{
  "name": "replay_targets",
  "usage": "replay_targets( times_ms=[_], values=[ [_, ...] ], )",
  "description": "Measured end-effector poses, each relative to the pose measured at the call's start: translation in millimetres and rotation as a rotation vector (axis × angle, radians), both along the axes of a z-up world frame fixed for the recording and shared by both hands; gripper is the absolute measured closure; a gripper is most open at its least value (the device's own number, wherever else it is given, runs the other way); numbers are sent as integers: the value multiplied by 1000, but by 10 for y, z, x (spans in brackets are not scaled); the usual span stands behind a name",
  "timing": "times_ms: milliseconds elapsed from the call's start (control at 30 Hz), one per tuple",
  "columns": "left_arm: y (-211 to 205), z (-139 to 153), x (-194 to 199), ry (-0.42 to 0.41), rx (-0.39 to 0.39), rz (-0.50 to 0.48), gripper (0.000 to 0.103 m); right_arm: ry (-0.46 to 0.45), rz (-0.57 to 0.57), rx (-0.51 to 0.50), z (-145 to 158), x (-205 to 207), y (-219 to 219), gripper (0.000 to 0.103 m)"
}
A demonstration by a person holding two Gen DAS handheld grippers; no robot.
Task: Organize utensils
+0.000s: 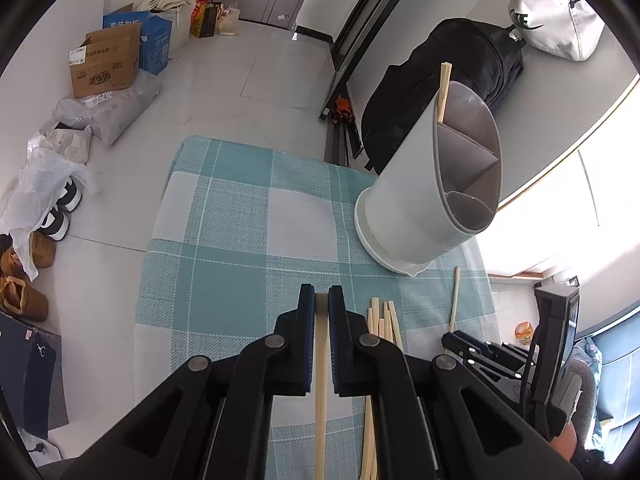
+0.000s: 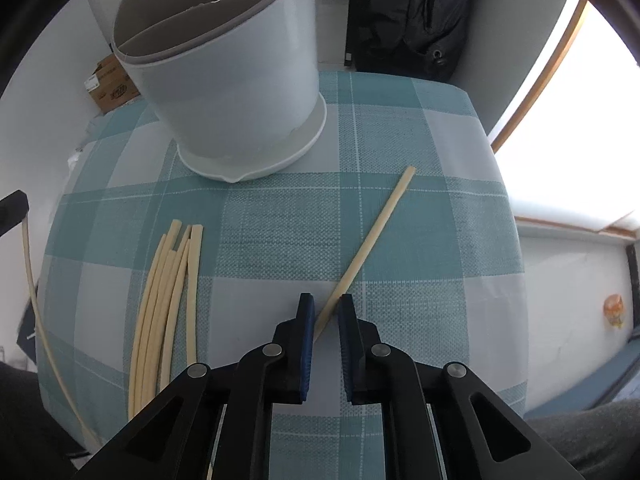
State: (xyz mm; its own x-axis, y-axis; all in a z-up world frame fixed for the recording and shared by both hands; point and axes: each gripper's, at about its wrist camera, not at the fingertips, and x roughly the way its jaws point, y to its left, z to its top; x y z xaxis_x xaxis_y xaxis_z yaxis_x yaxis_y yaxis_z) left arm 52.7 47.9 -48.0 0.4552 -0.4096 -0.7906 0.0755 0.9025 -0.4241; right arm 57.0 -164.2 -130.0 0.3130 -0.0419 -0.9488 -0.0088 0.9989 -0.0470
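A light grey utensil holder point(image 1: 432, 184) with inner dividers stands on the teal checked tablecloth point(image 1: 224, 220); two chopsticks point(image 1: 443, 88) stick out of its far compartment. My left gripper point(image 1: 321, 294) is shut on a pale chopstick point(image 1: 320, 380) that runs back between its fingers. Several loose chopsticks point(image 1: 384, 324) lie just to its right. In the right wrist view the holder point(image 2: 240, 92) is ahead on the left. My right gripper point(image 2: 326, 304) is shut on the lower end of a single chopstick point(image 2: 376, 236) lying slantwise on the cloth. The loose pile point(image 2: 168, 300) lies to its left.
A black backpack point(image 1: 448, 92) leans beyond the table's far edge, with a grey bag point(image 1: 556, 12) behind it. Cardboard boxes point(image 1: 106, 64), plastic bags and shoes point(image 1: 24, 280) line the floor on the left. A bright window point(image 2: 580, 140) is on the right.
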Motion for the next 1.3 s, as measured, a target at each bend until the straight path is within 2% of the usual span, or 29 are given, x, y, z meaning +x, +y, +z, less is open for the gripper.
replay_targets(
  times_ms=[267,400,533,667,833,900,1000,1100,1233,1300],
  values=[
    [-24,53,-31,-15,-9,-15,100,115,8,189,49,-306,-171,98],
    [-51,60,-34,-13,-5,-22,100,85,42,169,137,-227,-257,96],
    [-79,50,-24,-10,1,-31,100,23,44,159,166,37,-301,82],
    [-77,25,-21,1,-6,-36,100,26,71,149,91,301,-263,82],
    [-76,32,-18,3,-13,-38,100,23,73,127,40,399,-263,82],
    [-82,47,-16,-3,-12,-37,100,10,65,127,37,426,-245,83],
    [-93,69,-12,-14,-13,-39,100,-22,50,126,2,481,-210,98],
    [-113,91,-20,-24,-14,-40,100,-65,2,178,17,426,-293,98],
    [-150,140,-54,-40,4,-50,100,-155,-69,307,222,311,-555,98],
    [-171,204,-93,-63,8,-61,100,-240,-61,354,396,257,-643,98]
  ],
)
